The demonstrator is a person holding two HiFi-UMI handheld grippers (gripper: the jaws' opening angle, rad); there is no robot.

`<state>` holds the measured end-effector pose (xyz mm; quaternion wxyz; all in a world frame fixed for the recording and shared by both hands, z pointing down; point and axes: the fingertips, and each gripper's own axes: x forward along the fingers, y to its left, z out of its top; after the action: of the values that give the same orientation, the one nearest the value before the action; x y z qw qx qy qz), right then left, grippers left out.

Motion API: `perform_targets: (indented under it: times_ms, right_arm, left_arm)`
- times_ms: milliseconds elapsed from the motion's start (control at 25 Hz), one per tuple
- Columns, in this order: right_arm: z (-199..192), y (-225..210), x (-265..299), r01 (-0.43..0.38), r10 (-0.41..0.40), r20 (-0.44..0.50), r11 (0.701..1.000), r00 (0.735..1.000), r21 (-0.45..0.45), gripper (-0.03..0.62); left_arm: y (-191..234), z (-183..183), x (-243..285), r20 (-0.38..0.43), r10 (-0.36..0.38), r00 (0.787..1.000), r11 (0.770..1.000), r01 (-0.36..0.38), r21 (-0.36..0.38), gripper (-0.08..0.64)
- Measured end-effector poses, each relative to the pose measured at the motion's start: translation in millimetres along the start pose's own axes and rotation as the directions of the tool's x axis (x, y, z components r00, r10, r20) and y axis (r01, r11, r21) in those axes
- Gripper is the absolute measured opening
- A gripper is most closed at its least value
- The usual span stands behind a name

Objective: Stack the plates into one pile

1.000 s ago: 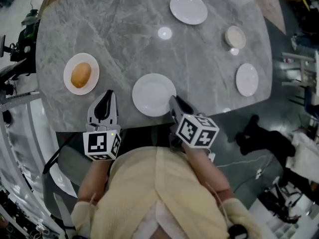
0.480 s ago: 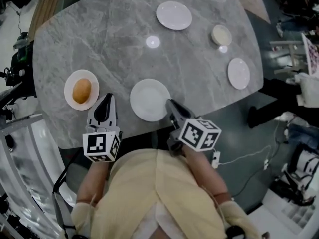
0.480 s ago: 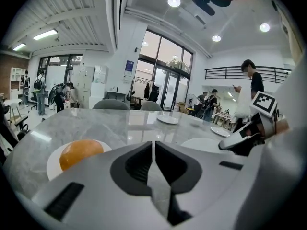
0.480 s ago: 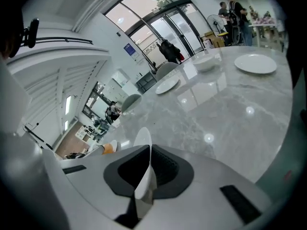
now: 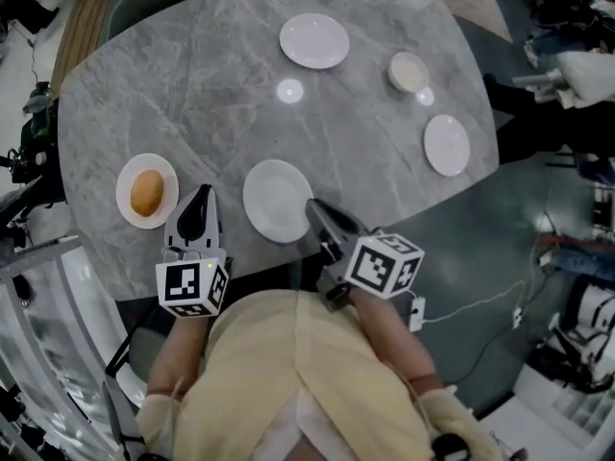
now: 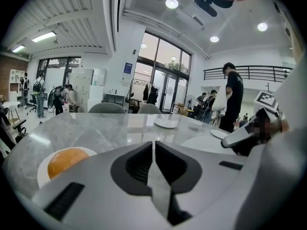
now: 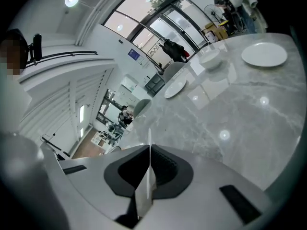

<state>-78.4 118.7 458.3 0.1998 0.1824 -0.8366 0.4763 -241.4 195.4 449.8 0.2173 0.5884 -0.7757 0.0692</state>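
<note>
A bare white plate point(image 5: 274, 198) lies near the front edge of the grey marble table point(image 5: 192, 94). My right gripper point(image 5: 315, 211) is at its right rim. In the right gripper view the jaws point(image 7: 149, 150) are closing, and the plate's thin white edge point(image 7: 148, 176) is pinched between the pads. My left gripper point(image 5: 199, 197) hovers to the left of that plate, shut with nothing in it point(image 6: 153, 147). Other white plates sit at the far middle point(image 5: 314, 40) and far right point(image 5: 447, 144).
A plate point(image 5: 125, 176) with a bread roll point(image 5: 147, 192) sits at the left, beside my left gripper. A small cream bowl point(image 5: 408, 71) stands at the far right. Chairs and people are beyond the table, and the table's edge runs just under both grippers.
The right gripper's jaws have come together on the near plate's right rim and lifted a little. The left gripper has edged forward. My view has drifted across the table.
</note>
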Motion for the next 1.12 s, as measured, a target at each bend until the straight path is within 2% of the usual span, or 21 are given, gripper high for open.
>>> perform_targets:
  times_ms: [200,400,640,1120]
  right_arm:
    - [28.1,-11.8,-18.4,-0.044,0.044,0.034,0.999,0.998,0.014,0.011]
    - [71.3,-47.1,-49.9,-0.049,0.05,0.061,0.999,0.997,-0.006,0.011]
    - [118.4,-93.5,-86.2,-0.014,0.011,0.138,1.0,0.99,0.014,0.011]
    - [188.5,-191.9,-162.6,0.041,-0.07,0.253,0.992,0.965,0.12,0.012]
  left_arm:
    - [-28.3,10.4,16.2,0.001,0.002,1.0,1.0,-0.002,0.015,0.003]
    - [-77.8,22.0,46.2,0.005,-0.006,1.0,1.0,0.006,0.009,0.003]
    - [-128.9,35.5,84.5,0.01,-0.061,0.998,0.998,0.061,0.027,0.003]
    - [-240.9,49.4,156.8,-0.018,-0.176,0.984,0.981,0.177,0.073,0.003]
